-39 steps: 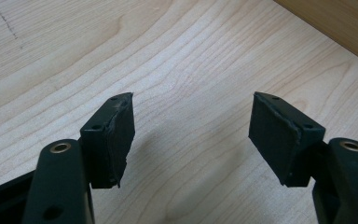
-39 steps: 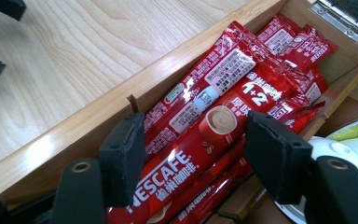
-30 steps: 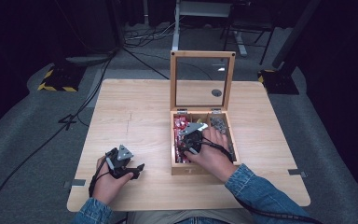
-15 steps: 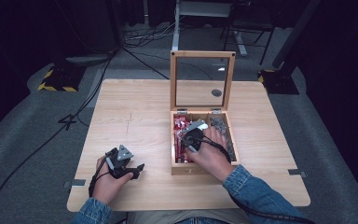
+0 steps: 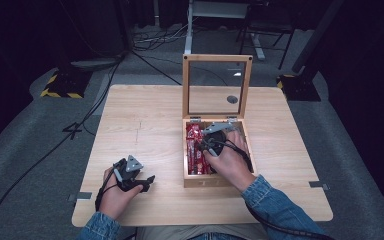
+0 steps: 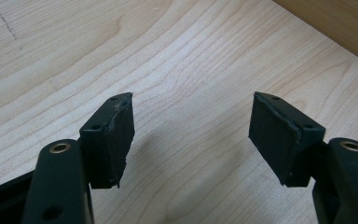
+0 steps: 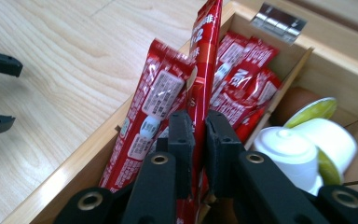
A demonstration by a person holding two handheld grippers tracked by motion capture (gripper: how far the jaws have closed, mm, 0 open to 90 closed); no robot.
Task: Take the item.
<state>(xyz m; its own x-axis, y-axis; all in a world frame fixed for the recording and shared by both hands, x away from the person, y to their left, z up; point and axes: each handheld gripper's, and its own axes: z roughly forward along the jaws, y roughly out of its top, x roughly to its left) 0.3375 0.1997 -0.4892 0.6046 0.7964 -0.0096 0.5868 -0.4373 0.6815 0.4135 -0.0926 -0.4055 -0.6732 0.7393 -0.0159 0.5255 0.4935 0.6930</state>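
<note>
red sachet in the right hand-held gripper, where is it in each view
High view: the red sachet lies in the left compartment of the wooden box, right of centre, at the right hand-held gripper.
Right gripper view: centre, standing up between the shut jaws.
Left gripper view: bare table between open jaws of the left hand-held gripper.
Shared landmark: the wooden box, whose side crosses the left gripper view's top right corner.

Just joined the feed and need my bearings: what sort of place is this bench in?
Probably a lab or studio set up for recording, not a home: a lone wooden table on grey floor, cables trailing across it, hazard-striped stand bases, dark surroundings. The right gripper pinches a red sachet.
</note>
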